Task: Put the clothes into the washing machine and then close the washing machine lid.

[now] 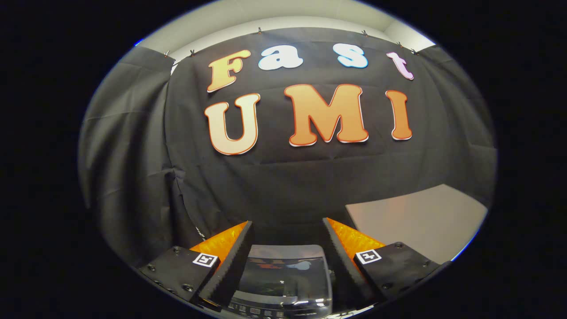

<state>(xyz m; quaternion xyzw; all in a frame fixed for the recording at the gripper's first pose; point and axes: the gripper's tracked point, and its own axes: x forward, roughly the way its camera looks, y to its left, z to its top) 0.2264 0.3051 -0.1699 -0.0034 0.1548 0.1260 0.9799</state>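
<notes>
Below, washing machine lid (285,274) between the spread tongs (287,226).

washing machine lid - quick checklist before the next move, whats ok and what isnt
1. Gripper open with nothing between the fingers: ok.
2. Washing machine lined up below, between the fingers: ok.
3. Glossy lid lying flat and shut: looks so, cannot tell for sure.
4. Clothes inside the drum: cannot tell, the lid reflects.
5. White table to the right, bare where seen: ok.
6. Control panel near edge unobstructed: ok.
</notes>
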